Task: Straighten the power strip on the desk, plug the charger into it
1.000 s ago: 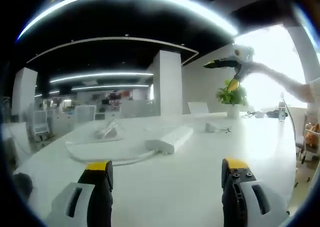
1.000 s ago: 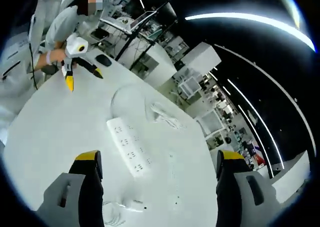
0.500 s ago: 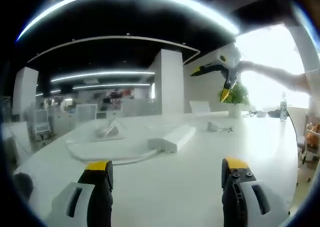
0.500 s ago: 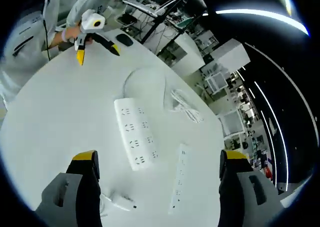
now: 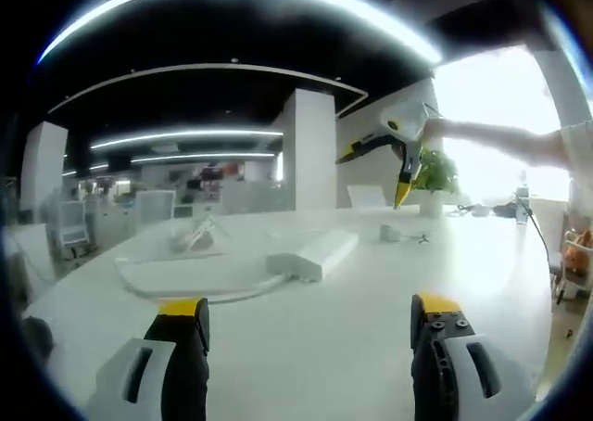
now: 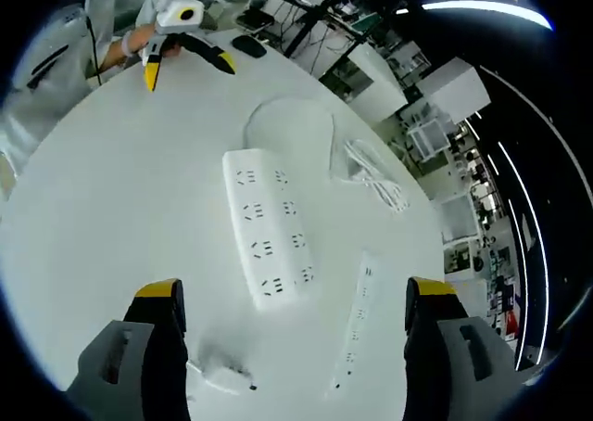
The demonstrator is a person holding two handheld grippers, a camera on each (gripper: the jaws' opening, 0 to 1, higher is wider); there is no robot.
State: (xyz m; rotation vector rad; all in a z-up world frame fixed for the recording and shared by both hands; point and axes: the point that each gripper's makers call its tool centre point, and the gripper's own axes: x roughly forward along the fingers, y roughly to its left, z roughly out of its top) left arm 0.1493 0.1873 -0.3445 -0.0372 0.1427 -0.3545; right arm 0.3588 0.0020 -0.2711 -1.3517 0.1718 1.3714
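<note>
- Your left gripper [image 5: 309,321] hangs low over the desk [image 5: 352,347] with its jaws wide apart and nothing between them.
- Your right gripper [image 6: 289,305] is high above the desk [image 6: 111,208], looking down, jaws also spread and empty.
- In the right gripper view, the strip [image 6: 269,228] lies flat near the middle of the desk, sockets up, its long axis running away from you at a slight slant.
- Its cable [image 6: 287,115] loops off the far end in a curve.
- The charger [image 6: 222,375] lies on the desk close to your right gripper's left jaw, just short of the strip's near end and apart from it.
- A second, slim strip [image 6: 357,321] lies to the right of the first, not touching it.
- A coiled white cord [image 6: 375,175] sits beyond that, near the cable loop.
- In the left gripper view, the strip [image 5: 315,254] lies ahead of the jaws, end-on, and your right gripper [image 5: 384,157] hangs in the air above and beyond it, jaws open.
</note>
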